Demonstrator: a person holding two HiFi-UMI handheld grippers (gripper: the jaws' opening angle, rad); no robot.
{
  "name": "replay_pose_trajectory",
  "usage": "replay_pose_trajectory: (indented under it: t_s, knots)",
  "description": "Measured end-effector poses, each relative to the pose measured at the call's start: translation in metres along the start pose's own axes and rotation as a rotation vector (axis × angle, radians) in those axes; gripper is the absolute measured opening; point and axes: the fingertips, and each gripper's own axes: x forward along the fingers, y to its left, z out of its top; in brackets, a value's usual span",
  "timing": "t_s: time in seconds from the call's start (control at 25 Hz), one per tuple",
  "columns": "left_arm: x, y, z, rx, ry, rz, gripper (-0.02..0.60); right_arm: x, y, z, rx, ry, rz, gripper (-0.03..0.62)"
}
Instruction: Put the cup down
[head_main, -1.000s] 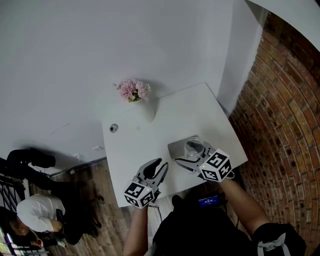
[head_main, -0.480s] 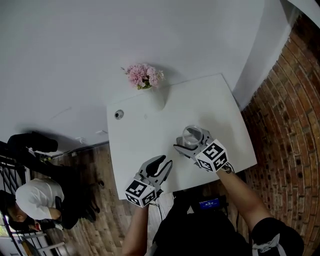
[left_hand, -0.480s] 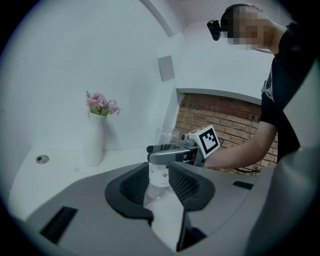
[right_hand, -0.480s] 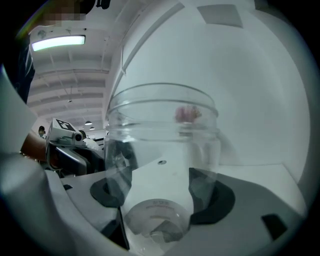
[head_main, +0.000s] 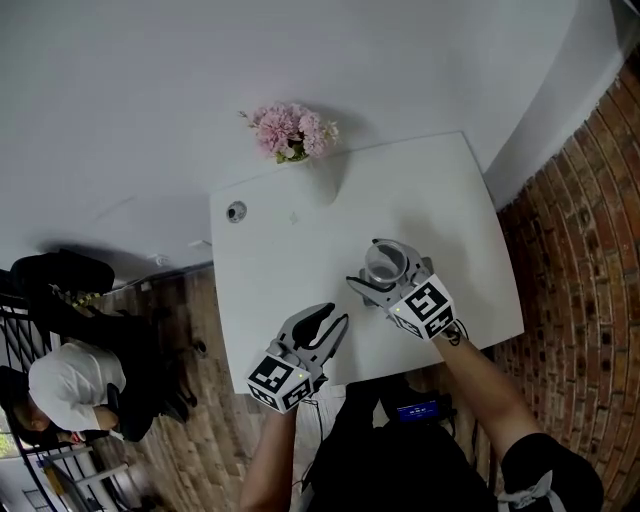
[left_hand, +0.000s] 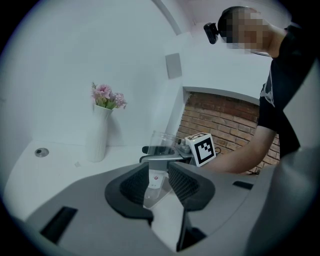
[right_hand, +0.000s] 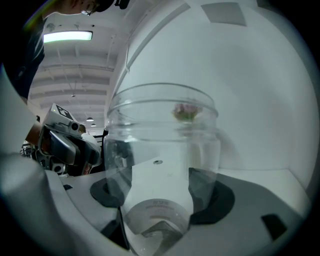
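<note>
Clear plastic cup (head_main: 388, 262) is held upright by the right gripper (head_main: 368, 268) over the right half of the white table (head_main: 290, 260). The left gripper (head_main: 330, 320) is well apart from it, near the front edge.

In the left gripper view, that gripper's jaws stand slightly apart with nothing between them, and the cup shows beyond.

In the right gripper view, both pads clamp the cup's lower wall, mouth up. The table lies straight below, but I cannot tell whether the base touches it.

Compared with a second ago, the cup and right gripper sit farther in from the table's edge.
</note>
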Motion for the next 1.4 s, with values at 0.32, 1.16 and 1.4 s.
replay_pose_trajectory:
  t_s: [0.32,1.16,1.4]
  knots:
    - [0.012,0.012,-0.002,-0.005,0.005,0.011,0.115,0.000,0.005,-0.006,-0.076,-0.043,-0.008,0.368]
    - [0.009,0.012,0.012,0.028,-0.026,0.010,0.115,-0.028,0.017,-0.007,-0.088,-0.012,0.021,0.495]
    - [-0.003,0.011,0.021,0.042,-0.046,0.022,0.115,-0.062,0.013,0.009,-0.030,0.000,-0.004,0.494]
